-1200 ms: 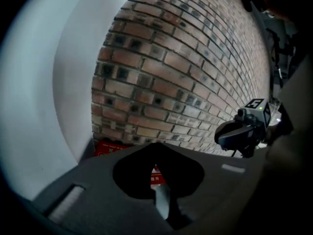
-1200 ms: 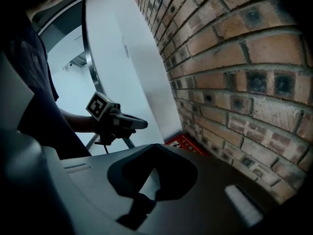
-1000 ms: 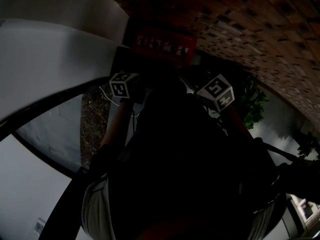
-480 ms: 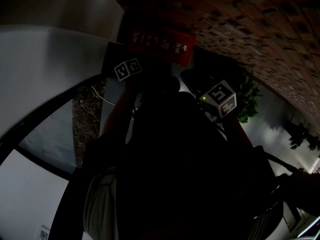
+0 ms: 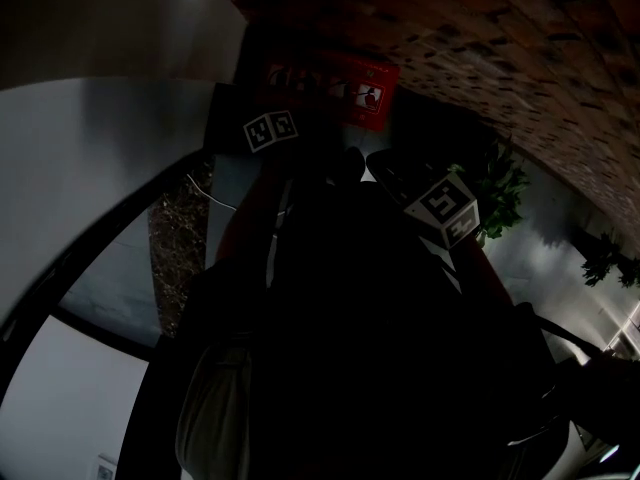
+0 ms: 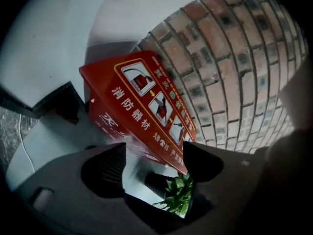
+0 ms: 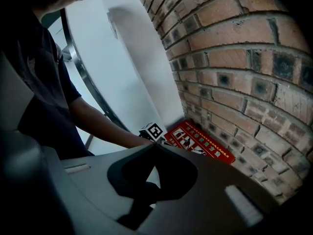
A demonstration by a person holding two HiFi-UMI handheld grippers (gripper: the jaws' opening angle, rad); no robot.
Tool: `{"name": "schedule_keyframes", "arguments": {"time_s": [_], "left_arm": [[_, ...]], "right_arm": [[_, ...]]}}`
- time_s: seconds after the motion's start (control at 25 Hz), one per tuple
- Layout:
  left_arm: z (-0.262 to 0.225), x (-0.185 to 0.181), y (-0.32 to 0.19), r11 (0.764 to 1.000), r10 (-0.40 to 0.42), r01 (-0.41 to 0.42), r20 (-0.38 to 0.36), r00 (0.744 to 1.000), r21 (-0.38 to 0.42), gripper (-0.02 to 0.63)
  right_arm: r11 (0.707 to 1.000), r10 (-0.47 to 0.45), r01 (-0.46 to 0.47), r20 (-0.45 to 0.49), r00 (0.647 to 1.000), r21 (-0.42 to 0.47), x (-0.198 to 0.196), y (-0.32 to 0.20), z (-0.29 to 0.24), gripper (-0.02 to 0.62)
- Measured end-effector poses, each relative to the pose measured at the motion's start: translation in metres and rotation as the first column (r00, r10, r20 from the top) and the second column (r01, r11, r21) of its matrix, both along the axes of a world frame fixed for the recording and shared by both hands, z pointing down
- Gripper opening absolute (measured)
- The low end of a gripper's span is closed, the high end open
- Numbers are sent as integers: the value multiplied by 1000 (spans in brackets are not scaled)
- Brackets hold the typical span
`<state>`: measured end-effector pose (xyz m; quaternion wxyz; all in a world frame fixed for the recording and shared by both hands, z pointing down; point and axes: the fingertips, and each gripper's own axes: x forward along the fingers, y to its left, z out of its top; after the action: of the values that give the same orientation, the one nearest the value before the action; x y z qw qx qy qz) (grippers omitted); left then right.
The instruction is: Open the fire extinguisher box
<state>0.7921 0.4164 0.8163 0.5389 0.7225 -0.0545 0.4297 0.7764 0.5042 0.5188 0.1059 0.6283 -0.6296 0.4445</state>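
My left gripper (image 6: 154,153) jaws just opened wide, nothing between; aimed at red fire extinguisher box (image 6: 139,104) at foot of brick wall (image 6: 234,67), likely lining up lid edge. My right gripper (image 7: 155,145) pinched together, empty, hangs aside as spare.

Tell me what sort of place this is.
Probably a dimly lit building entrance or walkway: there is a brick wall, a red fire extinguisher box standing on the floor at its foot, and a potted plant close by.
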Motion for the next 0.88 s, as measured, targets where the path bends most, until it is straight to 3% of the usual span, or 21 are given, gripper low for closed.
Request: {"name": "schedule_keyframes", "arguments": {"time_s": [0.2, 0.4, 0.6, 0.76, 0.88], "left_arm": [[19, 9, 2, 998, -48, 47, -9, 999, -50, 364], [28, 19, 3, 998, -38, 37, -14, 999, -56, 364], [30, 29, 8, 999, -29, 28, -21, 999, -44, 362], [32, 32, 6, 1000, 0, 0, -2, 1000, -25, 360], [28, 30, 7, 999, 28, -28, -2, 1000, -35, 355]], "right_arm": [[997, 28, -25, 36, 999, -73, -1, 1, -8, -2], [1000, -21, 20, -48, 999, -13, 13, 31, 23, -2], [993, 65, -62, 29, 997, -101, 15, 25, 1, -1], [1000, 10, -10, -56, 998, -8, 24, 45, 22, -2], [998, 47, -48, -29, 998, -28, 27, 46, 15, -2]]}}
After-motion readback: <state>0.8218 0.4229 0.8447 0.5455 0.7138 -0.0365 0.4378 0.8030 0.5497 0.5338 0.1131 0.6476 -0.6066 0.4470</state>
